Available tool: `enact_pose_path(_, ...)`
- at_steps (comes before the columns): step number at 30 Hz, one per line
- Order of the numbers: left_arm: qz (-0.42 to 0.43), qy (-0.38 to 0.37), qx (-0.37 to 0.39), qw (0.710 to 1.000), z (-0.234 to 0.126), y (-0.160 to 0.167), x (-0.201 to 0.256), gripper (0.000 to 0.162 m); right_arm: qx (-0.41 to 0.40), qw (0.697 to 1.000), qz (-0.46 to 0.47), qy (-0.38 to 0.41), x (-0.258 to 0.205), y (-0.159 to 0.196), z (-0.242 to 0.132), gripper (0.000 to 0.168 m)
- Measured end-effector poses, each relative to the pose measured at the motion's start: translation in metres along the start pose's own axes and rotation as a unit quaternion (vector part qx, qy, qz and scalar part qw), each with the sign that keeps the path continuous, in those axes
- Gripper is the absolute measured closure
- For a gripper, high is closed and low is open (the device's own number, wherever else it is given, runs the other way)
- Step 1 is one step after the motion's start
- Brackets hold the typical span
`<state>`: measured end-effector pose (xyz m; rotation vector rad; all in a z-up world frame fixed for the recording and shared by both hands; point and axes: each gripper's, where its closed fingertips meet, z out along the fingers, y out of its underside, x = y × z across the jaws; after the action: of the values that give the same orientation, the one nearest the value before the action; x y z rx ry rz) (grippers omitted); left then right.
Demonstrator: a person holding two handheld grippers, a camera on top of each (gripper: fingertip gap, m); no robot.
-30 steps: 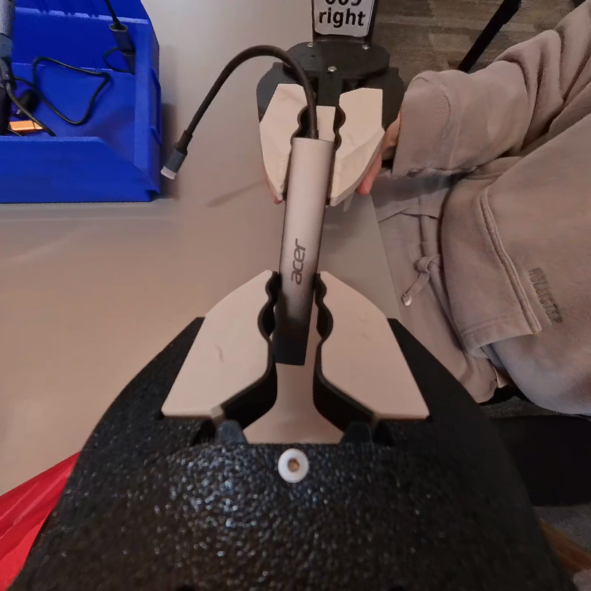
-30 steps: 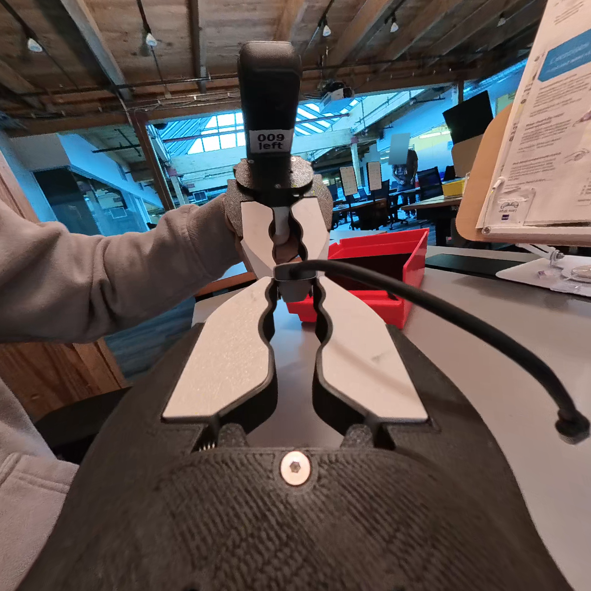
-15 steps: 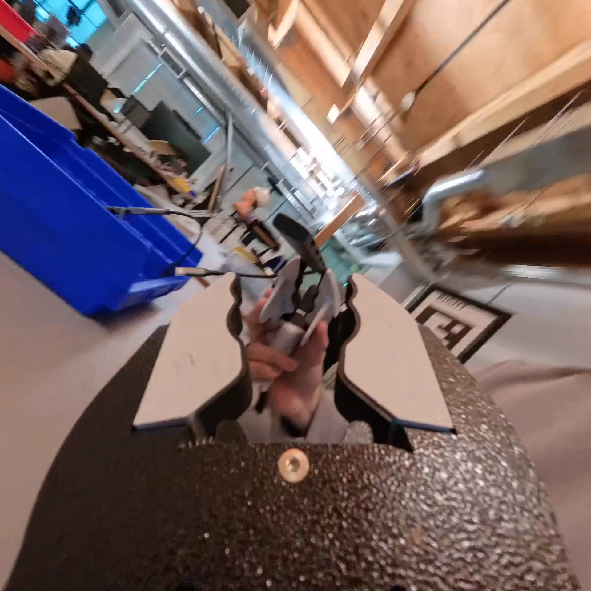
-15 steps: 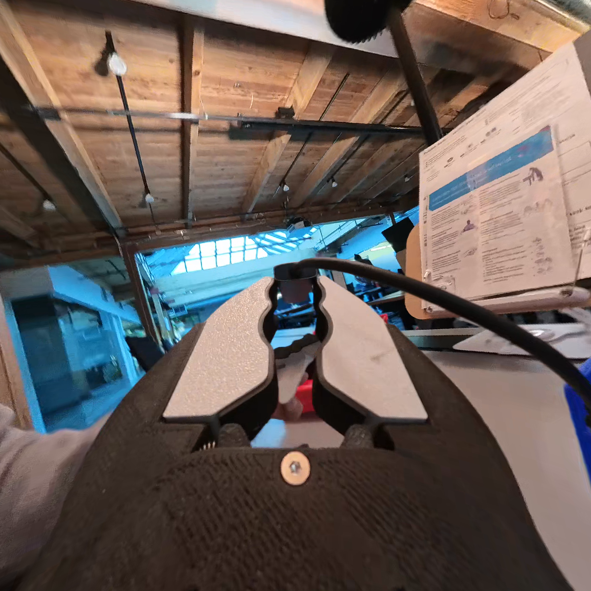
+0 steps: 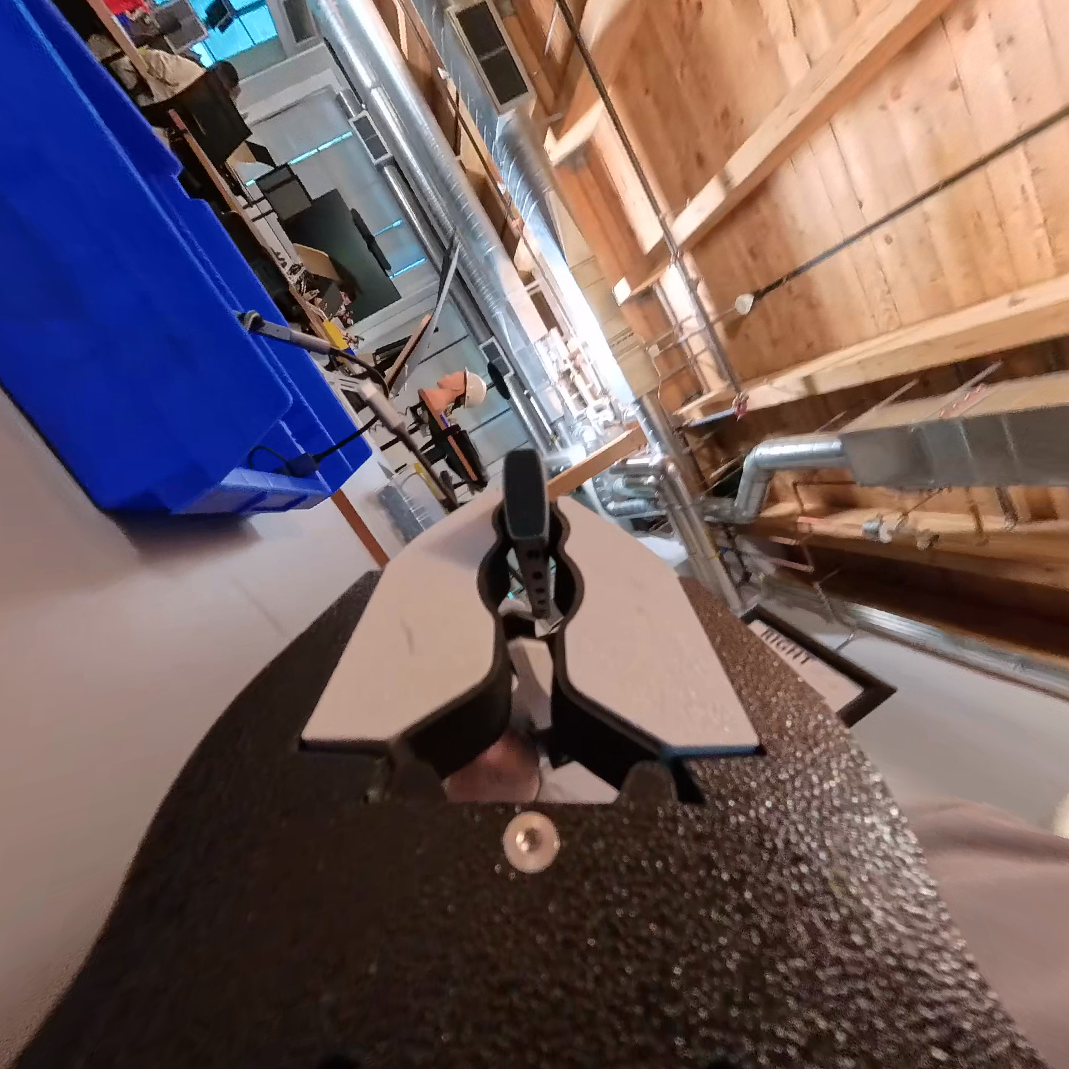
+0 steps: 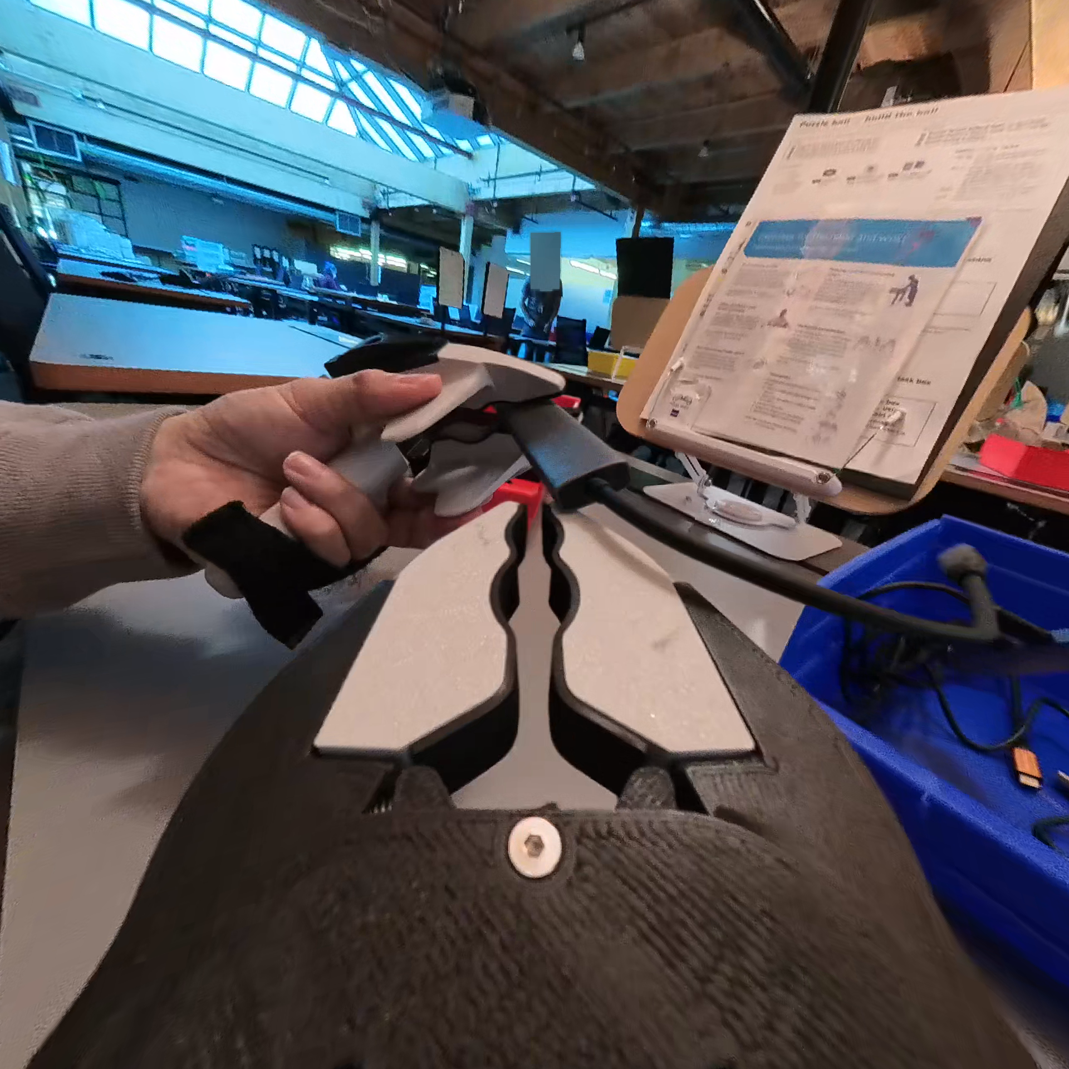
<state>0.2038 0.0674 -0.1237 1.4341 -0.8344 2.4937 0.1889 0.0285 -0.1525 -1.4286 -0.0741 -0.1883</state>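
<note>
Left gripper (image 5: pixel 525 552): grainy, speckled black plastic body with matt grey finger pads (image 5: pixel 428 642). It clamped a smooth, dark metal-looking hub (image 6: pixel 564 450) with a matt black rubbery cable (image 6: pixel 746 564). Right gripper (image 6: pixel 533 538): ridged, layered black plastic. Bin (image 6: pixel 902 769): glossy blue plastic. Wall (image 5: pixel 867 191): rough bare wood. Duct (image 5: pixel 405 139): ribbed shiny metal.
</note>
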Motion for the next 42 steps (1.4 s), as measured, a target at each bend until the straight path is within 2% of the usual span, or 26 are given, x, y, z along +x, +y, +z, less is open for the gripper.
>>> enact_pose_path(5, -0.069, -0.034, 0.073, 0.994, -0.017, -0.010, -0.019, 0.152, -0.040, 0.998, 0.036, -0.013, -0.026, 0.016, -0.003, 0.121)
enact_pose_path(9, -0.068, -0.065, 0.125, 0.988, -0.043, -0.028, -0.032, 0.152, -0.050, 0.999, 0.006, -0.007, -0.049, 0.011, -0.010, 0.113)
enact_pose_path(11, -0.075, -0.068, 0.133, 0.986, -0.051, -0.034, -0.034, 0.152, -0.025, 0.999, -0.033, 0.022, -0.052, -0.003, -0.010, 0.112)
enact_pose_path(13, -0.068, -0.069, 0.117, 0.988, -0.054, -0.034, -0.034, 0.152, -0.016, 0.994, -0.083, 0.071, -0.042, -0.017, -0.005, 0.105)
enact_pose_path(16, -0.082, -0.057, 0.095, 0.990, -0.051, -0.029, -0.032, 0.152, -0.050, 0.986, -0.131, 0.091, -0.029, -0.017, 0.012, 0.097)
enact_pose_path(21, -0.115, -0.040, 0.077, 0.990, -0.045, -0.019, -0.033, 0.152, -0.078, 0.988, -0.095, 0.095, -0.012, 0.002, 0.030, 0.104)
enact_pose_path(24, -0.122, -0.039, 0.050, 0.990, -0.048, -0.018, -0.036, 0.153, -0.096, 0.988, -0.102, 0.072, -0.010, 0.008, 0.029, 0.117)
enact_pose_path(28, -0.095, -0.060, -0.017, 0.994, -0.052, -0.012, -0.038, 0.152, -0.110, 0.977, -0.178, 0.044, -0.015, -0.007, 0.026, 0.125)
enact_pose_path(30, -0.072, -0.071, -0.038, 0.994, -0.052, -0.010, -0.036, 0.153, -0.133, 0.973, -0.186, 0.027, -0.018, -0.006, 0.027, 0.119)
enact_pose_path(33, -0.077, -0.047, -0.038, 0.995, -0.050, -0.012, -0.024, 0.152, -0.161, 0.978, -0.132, 0.010, -0.018, 0.013, 0.029, 0.119)
enact_pose_path(37, -0.095, -0.035, -0.038, 0.994, -0.049, -0.013, -0.019, 0.153, -0.121, 0.987, -0.106, 0.016, -0.024, 0.013, 0.033, 0.129)
enact_pose_path(42, -0.120, -0.021, -0.034, 0.992, -0.048, -0.013, -0.017, 0.153, -0.116, 0.987, -0.108, 0.008, -0.029, 0.017, 0.038, 0.137)
